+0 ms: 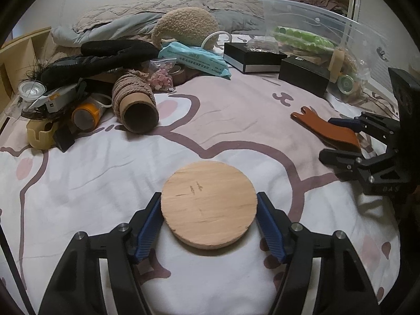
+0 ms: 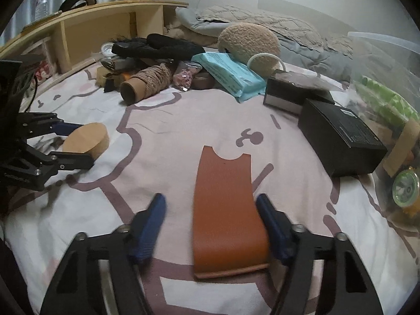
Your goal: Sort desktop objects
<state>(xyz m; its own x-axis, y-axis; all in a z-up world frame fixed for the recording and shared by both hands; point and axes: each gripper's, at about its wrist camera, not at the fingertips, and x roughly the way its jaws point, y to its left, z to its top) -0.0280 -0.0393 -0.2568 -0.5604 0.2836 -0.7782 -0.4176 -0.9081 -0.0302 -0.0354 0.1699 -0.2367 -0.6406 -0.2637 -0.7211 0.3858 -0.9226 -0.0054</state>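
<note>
The left gripper point(image 1: 208, 215) clamps a round wooden disc point(image 1: 208, 204) between its blue pads, both pressed to the rim, just above the patterned bedsheet point(image 1: 236, 120). The right gripper point(image 2: 211, 223) straddles a brown leather sleeve point(image 2: 225, 215) lying flat on the sheet: its right pad touches the edge, the left (blurred) stands apart. Beyond lie a black box point(image 2: 341, 136) and a cardboard tube point(image 2: 141, 84).

Pale wooden disc point(image 1: 208, 206) with fine grain; rust-orange leather sleeve point(image 2: 227, 215); white bedsheet point(image 1: 236, 120) patterned with mauve outlines and pink blobs; matte black box point(image 2: 341, 136); turquoise packet point(image 1: 195, 57).
</note>
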